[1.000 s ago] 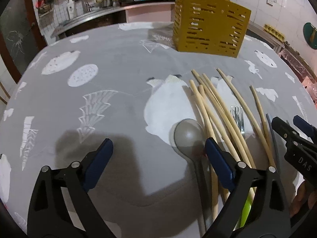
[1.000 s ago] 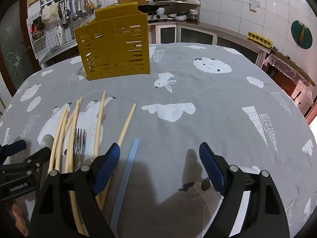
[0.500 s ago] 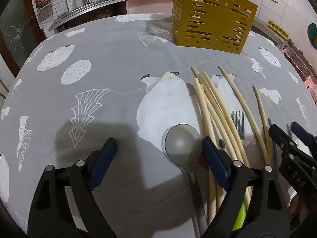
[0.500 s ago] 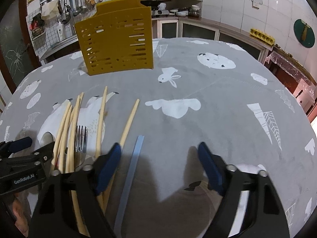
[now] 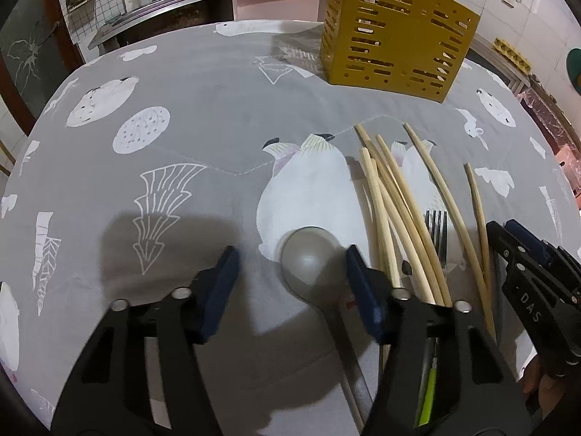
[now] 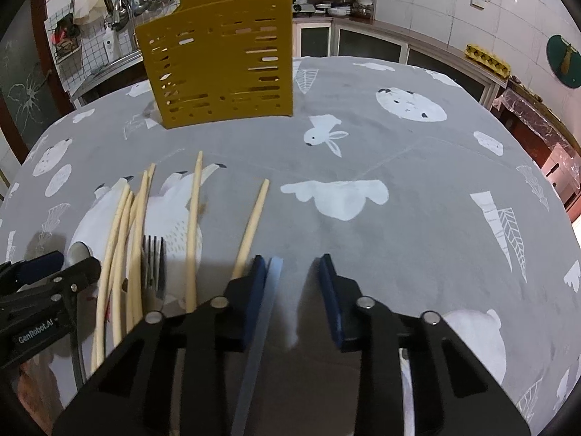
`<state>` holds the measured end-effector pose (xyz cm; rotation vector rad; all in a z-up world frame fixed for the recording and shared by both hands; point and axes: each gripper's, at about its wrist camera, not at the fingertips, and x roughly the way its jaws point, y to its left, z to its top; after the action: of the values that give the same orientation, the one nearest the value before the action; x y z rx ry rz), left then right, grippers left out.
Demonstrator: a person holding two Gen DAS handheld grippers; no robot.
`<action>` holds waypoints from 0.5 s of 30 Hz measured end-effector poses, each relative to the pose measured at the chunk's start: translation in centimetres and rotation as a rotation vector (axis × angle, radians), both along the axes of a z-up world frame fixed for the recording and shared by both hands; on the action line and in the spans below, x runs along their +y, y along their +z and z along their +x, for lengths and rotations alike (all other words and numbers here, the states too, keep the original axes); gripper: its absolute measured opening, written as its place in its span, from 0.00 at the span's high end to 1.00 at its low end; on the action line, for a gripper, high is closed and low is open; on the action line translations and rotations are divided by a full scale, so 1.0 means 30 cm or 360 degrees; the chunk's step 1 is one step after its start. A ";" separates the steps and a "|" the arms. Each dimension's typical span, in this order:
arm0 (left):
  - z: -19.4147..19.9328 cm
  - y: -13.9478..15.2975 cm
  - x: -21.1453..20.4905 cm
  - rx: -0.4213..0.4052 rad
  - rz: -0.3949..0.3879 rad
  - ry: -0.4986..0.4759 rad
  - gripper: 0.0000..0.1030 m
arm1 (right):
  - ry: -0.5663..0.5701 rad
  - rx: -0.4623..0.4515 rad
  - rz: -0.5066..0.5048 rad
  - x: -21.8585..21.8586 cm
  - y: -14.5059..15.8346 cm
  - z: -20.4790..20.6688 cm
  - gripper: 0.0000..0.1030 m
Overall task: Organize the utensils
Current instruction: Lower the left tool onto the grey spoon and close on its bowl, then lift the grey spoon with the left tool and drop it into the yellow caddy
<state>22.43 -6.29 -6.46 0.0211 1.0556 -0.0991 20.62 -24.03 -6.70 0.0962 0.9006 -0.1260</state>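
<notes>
Several wooden chopsticks (image 5: 399, 210) lie side by side on the grey patterned tablecloth, with a fork (image 5: 437, 229) among them and a grey spoon (image 5: 312, 261) at their left. My left gripper (image 5: 290, 283) is open, its jaws on either side of the spoon's bowl. In the right wrist view the chopsticks (image 6: 134, 225), the fork (image 6: 154, 265) and a pale blue flat utensil (image 6: 261, 323) lie near my right gripper (image 6: 292, 272). It is open with narrowed jaws, and the blue utensil runs beside its left finger. The yellow slotted utensil holder (image 6: 221, 69) stands upright at the back.
The holder also shows in the left wrist view (image 5: 395, 32). A green-handled item (image 5: 428, 392) lies under my left gripper's right finger. Kitchen counters and hanging tools (image 6: 120, 3) line the far walls. The tablecloth (image 6: 417, 200) spreads to the right of the utensils.
My left gripper has moved forward so the spoon's bowl sits between its jaws. My right gripper's jaws have narrowed, and it has come closer to the blue utensil.
</notes>
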 end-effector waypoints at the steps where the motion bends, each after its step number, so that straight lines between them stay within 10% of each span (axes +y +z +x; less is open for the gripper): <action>1: 0.003 0.001 -0.004 -0.0003 0.0008 -0.0008 0.56 | 0.0003 -0.0002 -0.0001 0.000 -0.001 0.001 0.74; 15: 0.034 0.068 -0.006 -0.0146 0.0060 -0.0174 0.67 | 0.0028 -0.0061 0.0098 -0.046 0.032 0.004 0.90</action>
<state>23.46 -6.46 -4.43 0.1164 0.9641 -0.1756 20.74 -25.40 -5.73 0.1475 0.8672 -0.0801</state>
